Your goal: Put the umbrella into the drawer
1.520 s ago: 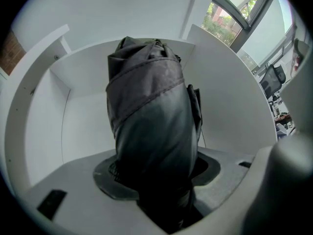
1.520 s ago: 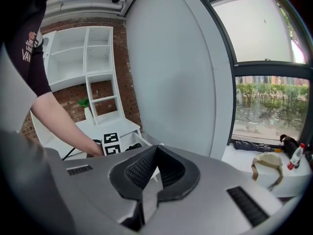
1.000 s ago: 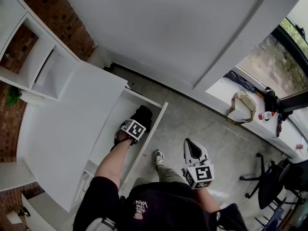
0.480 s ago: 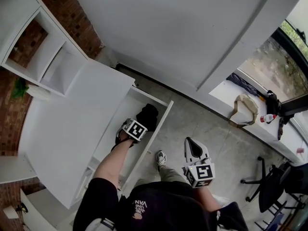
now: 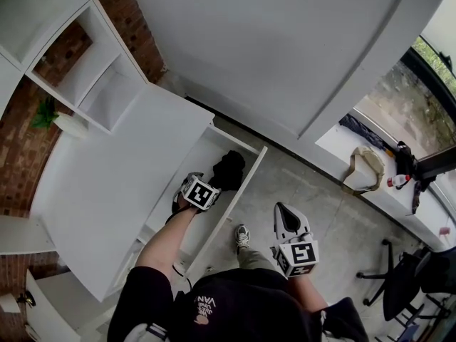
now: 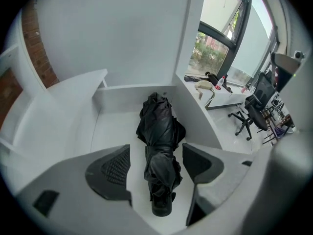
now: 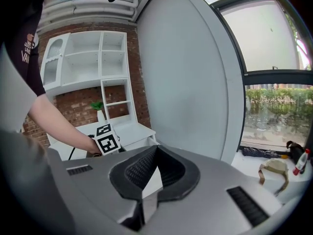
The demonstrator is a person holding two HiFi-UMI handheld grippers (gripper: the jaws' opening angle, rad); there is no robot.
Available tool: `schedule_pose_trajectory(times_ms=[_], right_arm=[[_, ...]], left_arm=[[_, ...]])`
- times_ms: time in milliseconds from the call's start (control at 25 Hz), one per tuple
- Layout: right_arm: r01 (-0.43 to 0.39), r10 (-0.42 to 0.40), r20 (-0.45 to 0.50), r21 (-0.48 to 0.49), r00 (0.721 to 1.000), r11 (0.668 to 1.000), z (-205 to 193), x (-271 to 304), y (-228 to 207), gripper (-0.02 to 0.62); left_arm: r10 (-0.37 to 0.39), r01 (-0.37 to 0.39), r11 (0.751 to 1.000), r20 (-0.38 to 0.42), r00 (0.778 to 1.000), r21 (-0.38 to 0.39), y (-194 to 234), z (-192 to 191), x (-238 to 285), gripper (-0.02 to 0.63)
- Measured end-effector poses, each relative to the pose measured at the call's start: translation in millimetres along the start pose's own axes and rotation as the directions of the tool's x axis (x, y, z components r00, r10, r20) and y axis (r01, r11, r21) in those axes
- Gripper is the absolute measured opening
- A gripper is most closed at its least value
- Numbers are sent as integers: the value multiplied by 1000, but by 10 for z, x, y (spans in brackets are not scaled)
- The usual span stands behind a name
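Note:
A black folded umbrella (image 5: 229, 168) lies lengthwise on the floor of the open white drawer (image 5: 247, 182), toward its far end. In the left gripper view the umbrella (image 6: 160, 151) runs between the jaws of my left gripper (image 6: 156, 156), which are open with a gap on each side of it. In the head view my left gripper (image 5: 208, 185) hangs over the drawer just behind the umbrella. My right gripper (image 5: 283, 214) is held over the floor to the right of the drawer. Its pads (image 7: 146, 168) are shut together with nothing between them.
The white desk top (image 5: 100, 184) lies left of the drawer, with white shelving and a small plant (image 5: 44, 112) behind. A sill at the right holds a tan bag (image 5: 363, 168) and a bottle (image 5: 396, 181). An office chair (image 5: 406, 276) stands far right. My shoe (image 5: 242, 235) is beside the drawer.
My left gripper has drawn back from the umbrella, which stays in the drawer. The head view has swung, shifting the scene rightward. The right gripper has stayed put.

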State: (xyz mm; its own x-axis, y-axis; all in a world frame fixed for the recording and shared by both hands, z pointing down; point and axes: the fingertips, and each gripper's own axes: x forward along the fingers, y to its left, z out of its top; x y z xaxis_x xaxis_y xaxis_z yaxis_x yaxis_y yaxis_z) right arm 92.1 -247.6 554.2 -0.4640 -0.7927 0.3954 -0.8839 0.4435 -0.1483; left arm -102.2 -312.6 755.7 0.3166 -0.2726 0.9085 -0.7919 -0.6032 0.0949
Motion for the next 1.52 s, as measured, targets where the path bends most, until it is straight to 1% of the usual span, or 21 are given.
schedule_pose_trajectory(times_ms=[80,200,400,480,640,720,880,960,1000,1080,1200,1360,1520], right_arm=[[-2,2,5,-7,1000,1000,9,-38,83,-5],[-1,2,15,-13,1000,1000,31,-106,215,-5],[-1,2,31,-29,1000,1000,45,-242,450,-5],[-1,2,39,-34,999,999,56,-298,560,-5],[3,-1,55,-46,998,999,58,-471,837,-5],[8,-5,64,-53,998,999,60,-557,950,-5],[16,-11,82,-64,997,998,51,-738,1148,-5],[13,-8,92,-55,996,998,66,-848,1255,-5],[14,-9,95,-57,995,998,62,-903,1300,-5],[27,-19,94,-82,995,996,26,-1005,1367,-5],[40,-30,97,-103,995,994,-5,-1147,1501,-5],[45,-32,137,-91,990,995,-20,-1336,1712,-5],[52,-38,156,-84,987,995,-79,-1520,1905,-5]], left_arm=[[21,-21,1000,57,998,-2,20,45,-153,318],[49,-47,999,121,991,-18,23,86,-469,318],[66,-60,998,239,969,-35,-39,59,-879,318],[68,-61,998,285,956,-34,-78,42,-1058,311],[82,-76,997,387,918,-30,-176,-38,-1475,286],[85,-82,996,430,899,-26,-235,-78,-1660,248],[90,-85,996,501,861,-33,-366,-194,-1986,199],[97,-92,995,538,838,-36,-450,-266,-2160,160],[101,-96,995,556,825,-39,-487,-305,-2250,131],[113,-106,993,591,798,-47,-546,-393,-2426,92],[128,-117,991,632,765,-60,-628,-561,-2674,61],[136,-120,990,668,732,-71,-774,-817,-2939,40],[146,-136,988,687,712,-70,-917,-1079,-3156,23]])
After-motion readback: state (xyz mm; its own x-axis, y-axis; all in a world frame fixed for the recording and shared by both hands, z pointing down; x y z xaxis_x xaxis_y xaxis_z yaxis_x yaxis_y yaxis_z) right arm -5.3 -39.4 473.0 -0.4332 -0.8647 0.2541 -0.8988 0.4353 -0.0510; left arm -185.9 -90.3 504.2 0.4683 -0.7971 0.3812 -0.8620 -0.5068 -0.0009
